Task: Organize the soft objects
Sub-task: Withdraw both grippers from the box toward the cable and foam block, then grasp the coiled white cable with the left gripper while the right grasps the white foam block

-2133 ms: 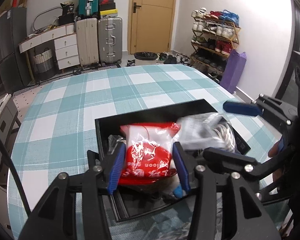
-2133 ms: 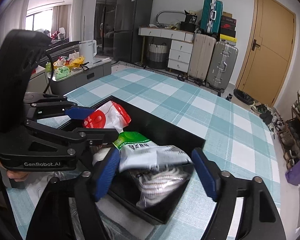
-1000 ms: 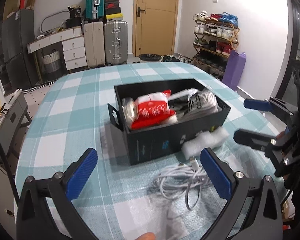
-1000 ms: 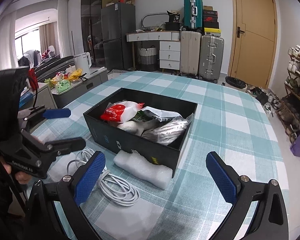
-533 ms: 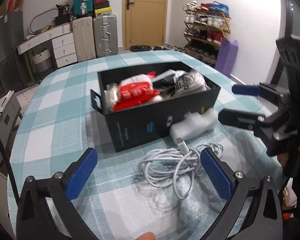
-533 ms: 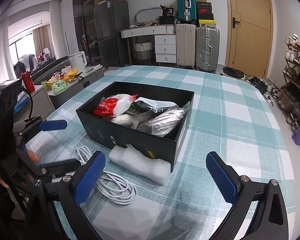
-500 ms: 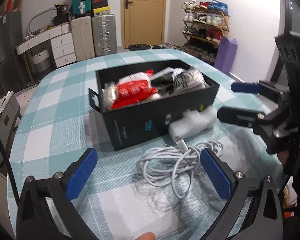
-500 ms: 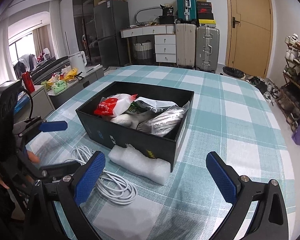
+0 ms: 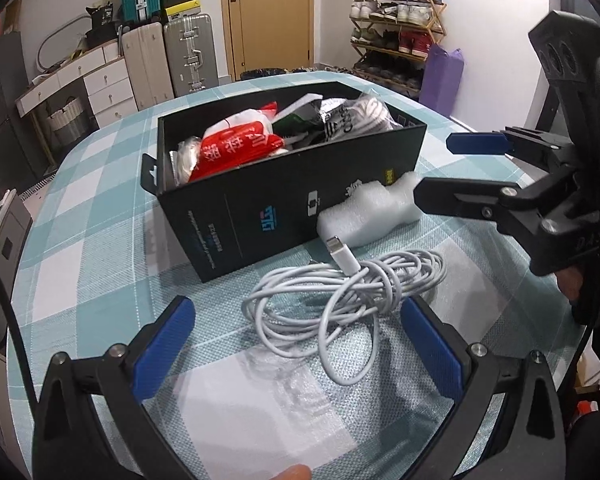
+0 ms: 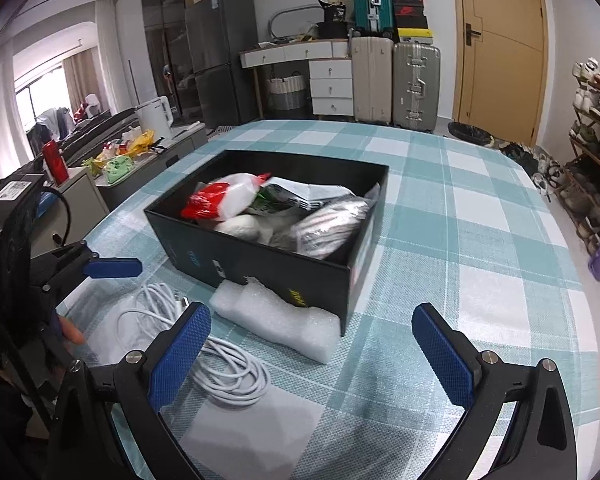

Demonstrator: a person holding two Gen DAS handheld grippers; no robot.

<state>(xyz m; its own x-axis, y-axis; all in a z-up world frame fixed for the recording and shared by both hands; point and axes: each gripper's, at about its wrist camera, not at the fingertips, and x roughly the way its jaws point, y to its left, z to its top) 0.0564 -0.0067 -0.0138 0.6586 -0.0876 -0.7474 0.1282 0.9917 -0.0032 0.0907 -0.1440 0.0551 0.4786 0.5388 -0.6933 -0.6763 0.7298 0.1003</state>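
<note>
Hovering with both tongs, left [image 9: 296, 344] and right [image 10: 312, 352], spread wide, empty, over coiled white cable [image 9: 340, 292] beside black cardboard box [image 9: 284, 196].

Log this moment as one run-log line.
left gripper: open, empty, over white cable | right gripper: open, empty | black box: holds packets | foam piece: on table beside box

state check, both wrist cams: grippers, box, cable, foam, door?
left gripper: open, empty
right gripper: open, empty
black box: lidless, packed with bagged items
red-and-white bag: inside box, on top
white charging cable: coiled loosely on table, outside box
foam wrap roll: lying against box's side
door: closed
</note>
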